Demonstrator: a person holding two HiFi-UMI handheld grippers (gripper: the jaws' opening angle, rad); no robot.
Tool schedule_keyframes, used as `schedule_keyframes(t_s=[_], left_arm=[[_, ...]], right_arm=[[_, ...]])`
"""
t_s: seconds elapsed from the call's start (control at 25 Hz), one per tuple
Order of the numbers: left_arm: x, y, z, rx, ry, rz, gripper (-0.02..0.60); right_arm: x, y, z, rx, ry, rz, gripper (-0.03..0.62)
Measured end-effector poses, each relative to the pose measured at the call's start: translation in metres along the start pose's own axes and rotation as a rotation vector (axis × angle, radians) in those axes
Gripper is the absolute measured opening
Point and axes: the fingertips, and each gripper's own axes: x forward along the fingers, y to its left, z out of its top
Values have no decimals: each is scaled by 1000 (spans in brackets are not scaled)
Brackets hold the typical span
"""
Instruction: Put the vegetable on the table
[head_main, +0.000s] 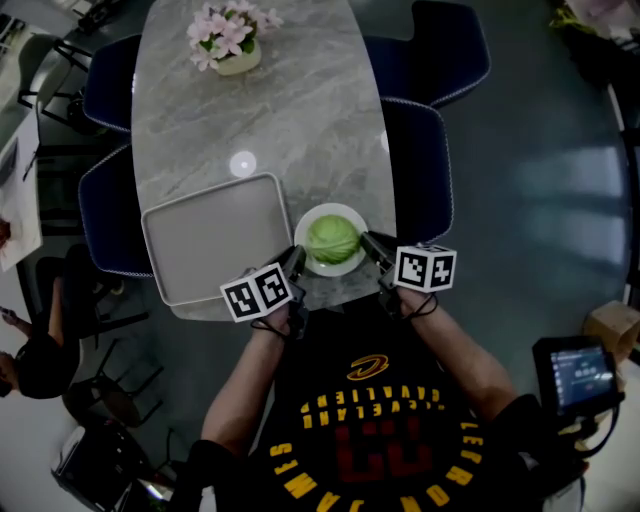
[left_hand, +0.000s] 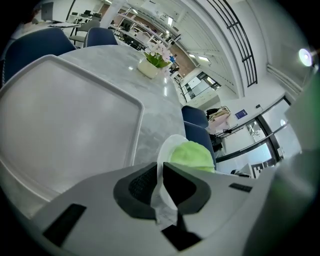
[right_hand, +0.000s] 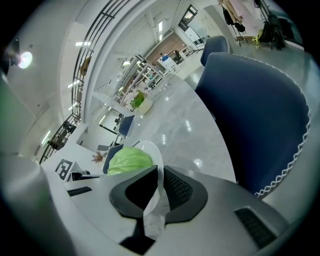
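Left gripper: the left gripper (head_main: 297, 262) is closed down on the near-left rim of the plate (head_main: 345, 209). In its own view (left_hand: 161, 187) the thin white edge (left_hand: 165, 150) sits pinched between the dark pads, with barely any gap.

Right gripper: same deal on the other side. The right gripper (head_main: 372, 243) is clamped on the plate's right rim, and the right gripper view (right_hand: 160, 187) shows the white edge (right_hand: 150, 150) squeezed between the jaws.

Cabbage: the pale green cabbage (head_main: 332, 238) sits in the middle of the plate, between the two grippers. Both gripper views see it too (left_hand: 192, 154) (right_hand: 129, 160).

Plate spot: it's over the near end of the table (head_main: 290, 110), close to the edge in front of the person. I honestly can't tell if it's resting on the marble or held just above it.

Tray: a grey tray (head_main: 215, 235) with nothing on it lies just left of the plate (left_hand: 65, 115).

Far end: a flower pot (head_main: 228, 35) with pink blooms.

Chairs: dark blue chairs (head_main: 430, 170) stand along both sides, and one fills the right of the right gripper view (right_hand: 260, 120).
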Motion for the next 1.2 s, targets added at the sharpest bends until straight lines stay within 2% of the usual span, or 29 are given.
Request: schedule_keyframes(t_s=[0.52, 0.8, 1.2], left_arm=[[50, -22, -3, -7, 11, 35, 40], [63, -15, -11, 0, 33, 63, 40], [91, -7, -6, 1, 63, 107, 40]], right_arm=[[-3, -48, 31, -11, 40, -24, 44], [4, -65, 21, 17, 54, -64, 44], [23, -87, 30, 11, 83, -93, 46]])
